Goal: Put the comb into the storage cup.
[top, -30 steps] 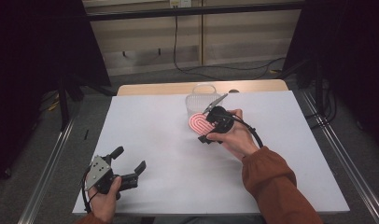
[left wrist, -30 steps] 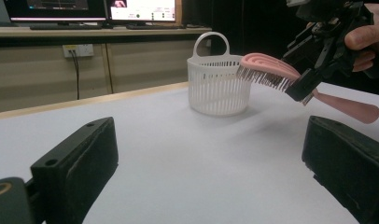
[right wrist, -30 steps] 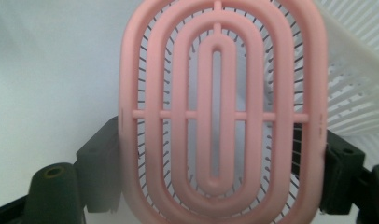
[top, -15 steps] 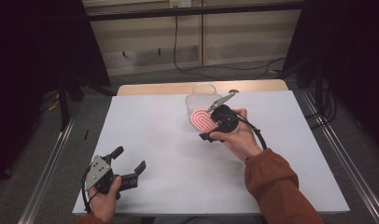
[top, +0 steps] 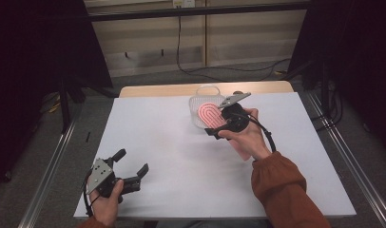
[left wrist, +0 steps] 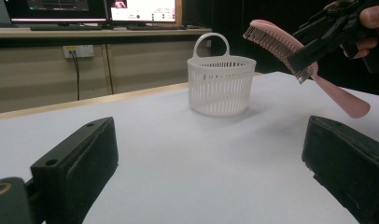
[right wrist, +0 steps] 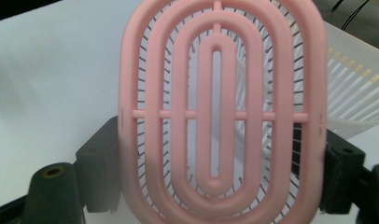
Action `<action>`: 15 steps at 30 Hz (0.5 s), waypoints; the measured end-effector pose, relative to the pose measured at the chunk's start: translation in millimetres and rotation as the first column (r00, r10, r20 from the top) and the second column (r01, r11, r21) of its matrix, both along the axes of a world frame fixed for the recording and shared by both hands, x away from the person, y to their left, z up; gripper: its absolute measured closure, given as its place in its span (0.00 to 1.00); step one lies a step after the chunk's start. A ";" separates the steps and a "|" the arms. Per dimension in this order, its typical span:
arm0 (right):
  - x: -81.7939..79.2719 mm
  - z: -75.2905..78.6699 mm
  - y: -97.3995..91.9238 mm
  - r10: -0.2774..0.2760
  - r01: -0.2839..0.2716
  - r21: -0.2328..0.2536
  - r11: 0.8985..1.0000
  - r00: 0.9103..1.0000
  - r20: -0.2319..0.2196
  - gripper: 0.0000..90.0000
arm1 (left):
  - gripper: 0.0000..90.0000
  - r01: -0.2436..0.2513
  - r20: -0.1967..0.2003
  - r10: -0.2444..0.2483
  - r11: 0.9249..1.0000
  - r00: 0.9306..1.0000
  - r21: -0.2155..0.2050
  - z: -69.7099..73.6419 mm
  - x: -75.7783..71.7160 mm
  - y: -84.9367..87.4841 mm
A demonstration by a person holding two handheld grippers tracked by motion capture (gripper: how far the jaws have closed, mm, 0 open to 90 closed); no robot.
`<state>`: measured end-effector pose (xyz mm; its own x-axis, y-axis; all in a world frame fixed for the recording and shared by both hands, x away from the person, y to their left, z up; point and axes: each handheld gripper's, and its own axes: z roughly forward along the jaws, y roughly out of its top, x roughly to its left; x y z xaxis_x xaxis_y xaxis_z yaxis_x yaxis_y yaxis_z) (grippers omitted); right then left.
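My right gripper (top: 219,121) is shut on a pink oval hairbrush (top: 210,115), one jaw on each long edge of its head. It holds the brush in the air, tilted, right beside and partly above a white slotted basket (top: 197,98) with a loop handle at the table's far middle. The right gripper view looks through the brush (right wrist: 220,112) at the basket wall (right wrist: 355,88), my right gripper (right wrist: 219,158) clamped on both sides. My left gripper (top: 132,161) is open near the front left corner, nothing between its jaws. Its own view shows the basket (left wrist: 220,86), the brush (left wrist: 276,42) and the right gripper (left wrist: 327,28).
The white tabletop (top: 181,156) stretches between the two hands. A wooden strip (top: 158,90) borders its far edge. Beyond it are a wall, trailing cables and monitors (left wrist: 85,9) on a shelf. Metal rails run along both sides of the table.
The right hand has edged the brush slightly farther away, closer over the basket. The left gripper has stayed where it was.
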<state>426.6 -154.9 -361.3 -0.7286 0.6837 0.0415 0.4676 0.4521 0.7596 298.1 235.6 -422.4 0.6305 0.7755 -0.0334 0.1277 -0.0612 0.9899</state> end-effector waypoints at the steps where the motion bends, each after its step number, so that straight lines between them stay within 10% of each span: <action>1: -0.1 0.3 -0.2 -0.006 0.006 0.008 1.000 1.000 0.003 0.22 | 0.04 0.001 0.000 -0.001 1.000 1.000 0.000 0.0 0.0 0.1; 15: -1.9 3.8 -2.6 -0.019 0.013 0.082 0.997 0.998 0.067 0.22 | 0.04 0.001 0.002 -0.001 1.000 1.000 0.002 0.5 -0.3 0.9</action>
<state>424.7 -157.6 -357.5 -0.7204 0.6918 0.0484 0.4207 0.3804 0.8236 297.7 236.6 -422.0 0.6316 0.7747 -0.0304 0.1259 -0.0638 0.9900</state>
